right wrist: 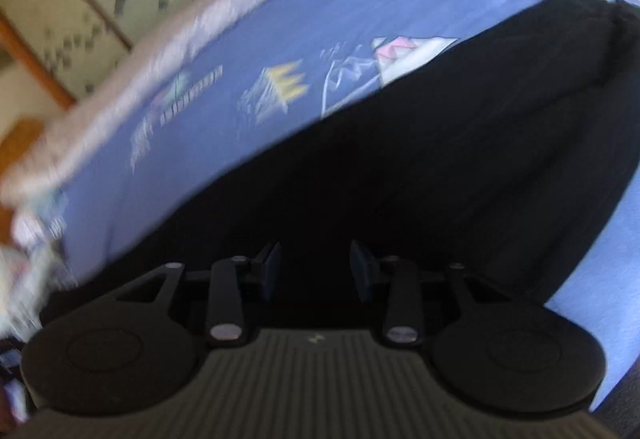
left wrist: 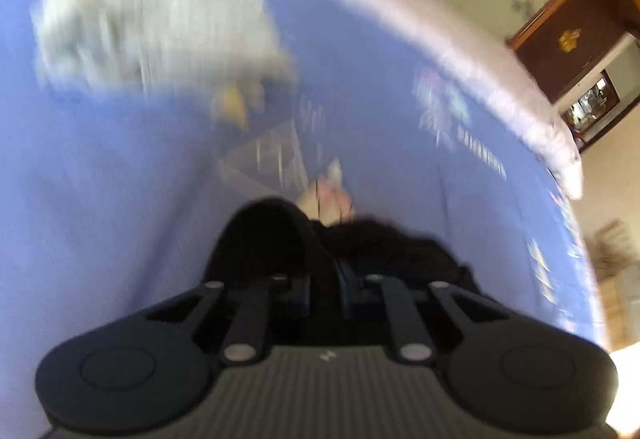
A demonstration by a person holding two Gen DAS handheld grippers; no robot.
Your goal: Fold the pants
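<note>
Black cloth is what we work with: the pants [right wrist: 460, 143] lie spread across the blue patterned bedsheet [right wrist: 248, 51] of a bed, a broad dark band running from just under our right hand-held gripper [right wrist: 316, 271] up toward the far right. In the left wrist view only a bunched end of the same cloth shows, at the tips of our left hand-held gripper [left wrist: 324, 275]. The main risk, as we judge it, is on the left: the cloth there is pinched near its edge, and the heavy blur suggests we are swinging fast, so the fabric could slip free mid-fold or drag the rest askew. The right side carries a second risk: its fingers stand over the cloth without pressing it, so closing too early could gather more than one layer, or miss the edge and leave a crooked crease. Our left hand-held gripper is drawn nearly together, and black cloth appears caught between its pads. Our right hand-held gripper stands partly open, with a clear gap and nothing gripped.
</note>
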